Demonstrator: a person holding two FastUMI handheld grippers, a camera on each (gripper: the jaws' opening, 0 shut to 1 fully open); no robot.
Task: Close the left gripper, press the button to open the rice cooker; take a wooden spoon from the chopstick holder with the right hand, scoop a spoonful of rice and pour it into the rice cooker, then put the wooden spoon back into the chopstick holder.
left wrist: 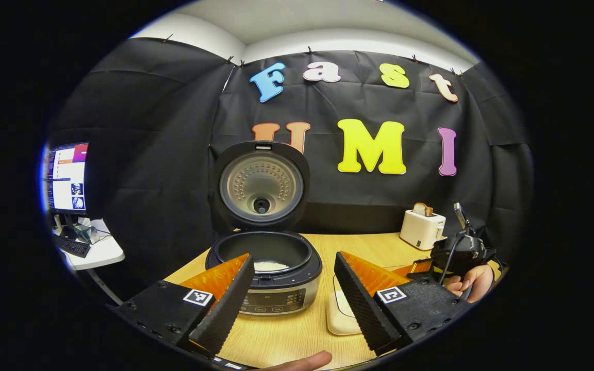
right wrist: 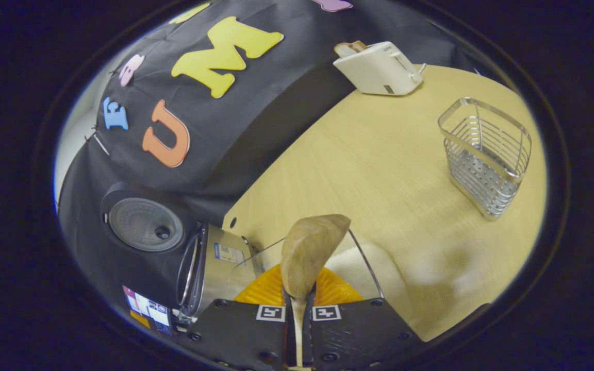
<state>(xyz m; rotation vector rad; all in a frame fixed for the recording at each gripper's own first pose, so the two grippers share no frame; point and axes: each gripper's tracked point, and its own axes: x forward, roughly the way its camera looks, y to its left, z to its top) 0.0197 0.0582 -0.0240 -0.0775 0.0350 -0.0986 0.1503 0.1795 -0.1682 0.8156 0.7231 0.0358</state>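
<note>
spoon held, chopstick holder off to the right
right tool [right wrist: 298,304] clamps the wooden spoon [right wrist: 308,252], bowl forward, seemingly empty; chopstick holder [right wrist: 487,154] lies ahead-right across the table [right wrist: 379,154]; left tool [left wrist: 292,293] gapes empty before the open rice cooker [left wrist: 266,268].

The left gripper view sits low and level, facing the open rice cooker [left wrist: 264,268] close ahead. The right gripper view looks down, rolled sideways (the worktop [right wrist: 379,170] slants). Both share cooker and toaster [left wrist: 422,229].
</note>
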